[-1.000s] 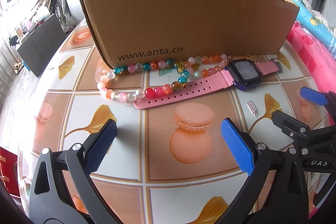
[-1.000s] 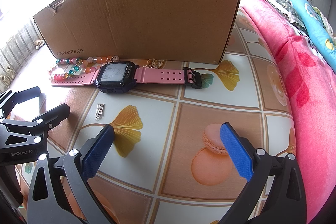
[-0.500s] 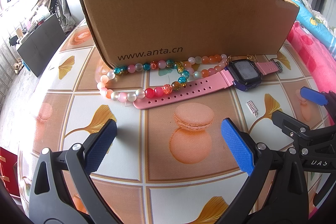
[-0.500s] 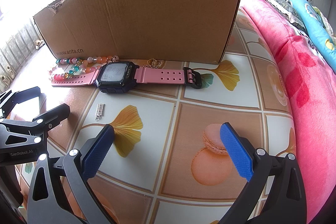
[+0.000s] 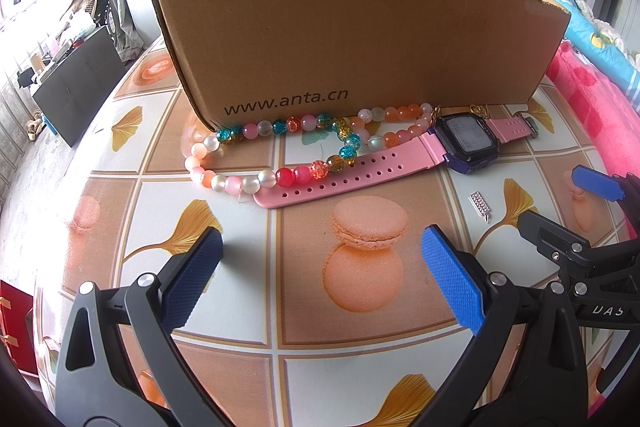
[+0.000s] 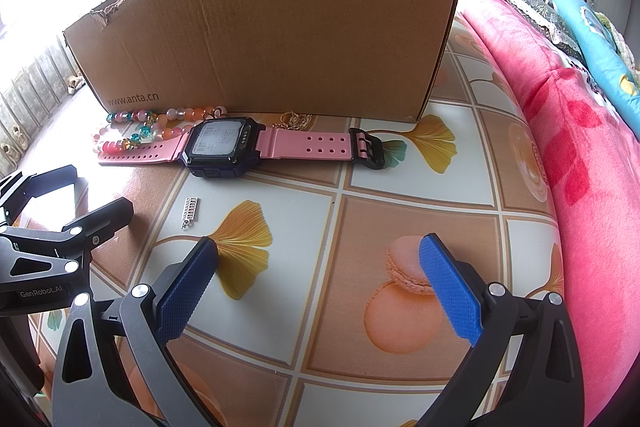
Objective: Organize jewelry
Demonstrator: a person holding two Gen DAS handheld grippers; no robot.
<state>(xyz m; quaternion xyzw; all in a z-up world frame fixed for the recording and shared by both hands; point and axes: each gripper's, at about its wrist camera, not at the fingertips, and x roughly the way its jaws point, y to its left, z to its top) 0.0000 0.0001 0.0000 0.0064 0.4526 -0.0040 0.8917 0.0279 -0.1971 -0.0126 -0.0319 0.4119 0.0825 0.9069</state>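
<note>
A brown cardboard box (image 5: 360, 39) (image 6: 272, 43) stands at the back of the table. Against its front lie a string of coloured beads (image 5: 280, 155) (image 6: 152, 131), a pink-strapped watch (image 5: 464, 143) (image 6: 224, 145) and a small gold chain piece (image 6: 294, 119). A tiny silver charm (image 5: 480, 205) (image 6: 191, 211) lies nearer to me. My left gripper (image 5: 320, 275) is open and empty, short of the beads. My right gripper (image 6: 318, 279) is open and empty too, short of the watch. Each gripper shows at the edge of the other's view.
The table (image 5: 240, 307) has a tile-pattern cloth with macarons and ginkgo leaves. A pink blanket (image 6: 580, 131) borders its right side, with a blue pillow (image 6: 600, 27) behind. A dark cabinet (image 5: 76, 87) stands off the table's left edge, and a red box (image 5: 16, 331) sits low left.
</note>
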